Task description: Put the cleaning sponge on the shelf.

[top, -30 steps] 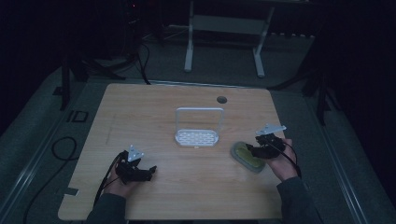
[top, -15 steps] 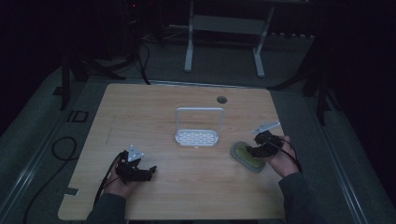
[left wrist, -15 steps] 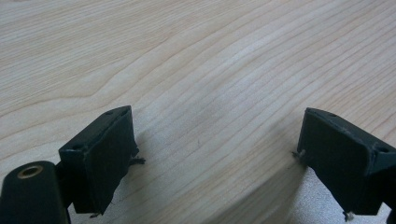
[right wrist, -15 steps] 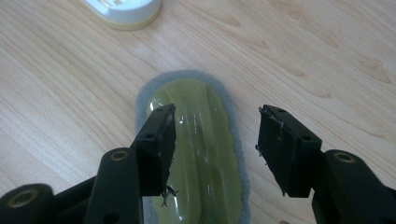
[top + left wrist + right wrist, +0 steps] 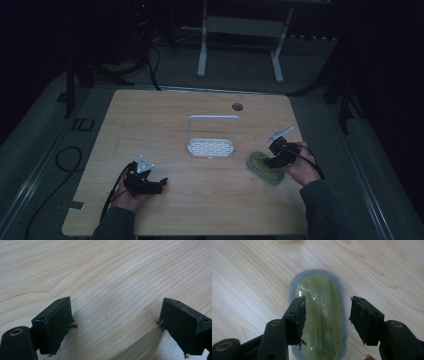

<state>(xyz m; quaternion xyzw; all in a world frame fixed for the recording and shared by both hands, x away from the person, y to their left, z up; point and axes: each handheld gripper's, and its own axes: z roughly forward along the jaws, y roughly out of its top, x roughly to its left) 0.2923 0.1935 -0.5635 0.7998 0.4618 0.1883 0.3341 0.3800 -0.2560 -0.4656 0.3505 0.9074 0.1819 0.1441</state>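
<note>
1. Right gripper (image 5: 325, 317): I have its jaws parted about as wide as the object's raised hump and poised over it, gripping nothing.
2. Oval olive-green glossy scrubber on a grey felt pad (image 5: 322, 315): lies flat on the bench near its right edge (image 5: 265, 167), lengthwise between my jaws.
3. Left gripper (image 5: 115, 325): jaws wide apart, empty, low over bare wood at the front left.
4. Light wooden bench (image 5: 165, 125): carries everything here.
5. White perforated rack with an upright hoop handle (image 5: 211, 142): stands mid-bench, left of the scrubber, apart from it.
6. Step, as I judge it: approach for a grasp. Next I would lower the right jaws astride the green hump and close.
</note>
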